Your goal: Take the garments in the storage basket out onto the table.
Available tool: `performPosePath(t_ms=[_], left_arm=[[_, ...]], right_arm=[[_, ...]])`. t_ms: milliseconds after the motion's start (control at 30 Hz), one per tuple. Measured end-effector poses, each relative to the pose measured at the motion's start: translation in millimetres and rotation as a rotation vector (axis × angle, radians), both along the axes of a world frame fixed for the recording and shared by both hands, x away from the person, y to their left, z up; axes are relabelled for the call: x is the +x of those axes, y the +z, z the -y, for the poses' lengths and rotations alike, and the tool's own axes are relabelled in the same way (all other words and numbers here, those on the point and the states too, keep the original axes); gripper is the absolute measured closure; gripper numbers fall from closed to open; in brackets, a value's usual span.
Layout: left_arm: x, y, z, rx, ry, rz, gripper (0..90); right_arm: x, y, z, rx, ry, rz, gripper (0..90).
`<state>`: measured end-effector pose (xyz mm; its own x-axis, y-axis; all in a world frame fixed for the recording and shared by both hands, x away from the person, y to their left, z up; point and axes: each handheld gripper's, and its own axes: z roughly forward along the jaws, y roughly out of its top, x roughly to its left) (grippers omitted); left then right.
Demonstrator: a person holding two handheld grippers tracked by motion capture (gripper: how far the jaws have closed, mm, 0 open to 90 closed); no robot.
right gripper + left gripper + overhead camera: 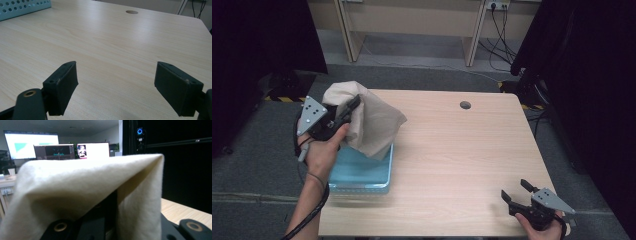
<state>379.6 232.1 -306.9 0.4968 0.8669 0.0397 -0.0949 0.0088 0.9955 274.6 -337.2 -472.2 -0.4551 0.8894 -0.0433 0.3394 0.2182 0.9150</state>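
A beige cloth (372, 117) hangs lifted above a light blue perforated basket (362, 175) at the table's left side. My left gripper (349, 107) is shut on the cloth's upper part, held up by a hand. In the left gripper view the cloth (87, 190) drapes over the jaws and hides them. My right gripper (518, 191) rests near the table's front right corner, its jaws wide apart with nothing between them. In the right gripper view, the right gripper (116, 87) looks across bare wood, its black pads (63, 87) well separated.
The wooden table (462, 150) has a round cable hole (465, 105) near its far edge. A corner of the blue basket (22, 7) appears at the top left of the right gripper view. Black curtains stand on both sides; desk legs and cables lie beyond.
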Motion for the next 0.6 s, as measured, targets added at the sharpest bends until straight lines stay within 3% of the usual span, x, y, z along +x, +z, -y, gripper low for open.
performPosePath(t_ms=[367,600], left_arm=[[-5.6,17.2,1.5,-0.045,-0.013,0.062,82.6],[-9.3,25.8,4.9,-0.064,-0.029,0.081,82.5]], right_arm=[[0.3,0.0,0.4,-0.003,0.0,0.003,19.5],[0.4,-0.1,0.4,-0.001,0.0,0.004,19.5]])
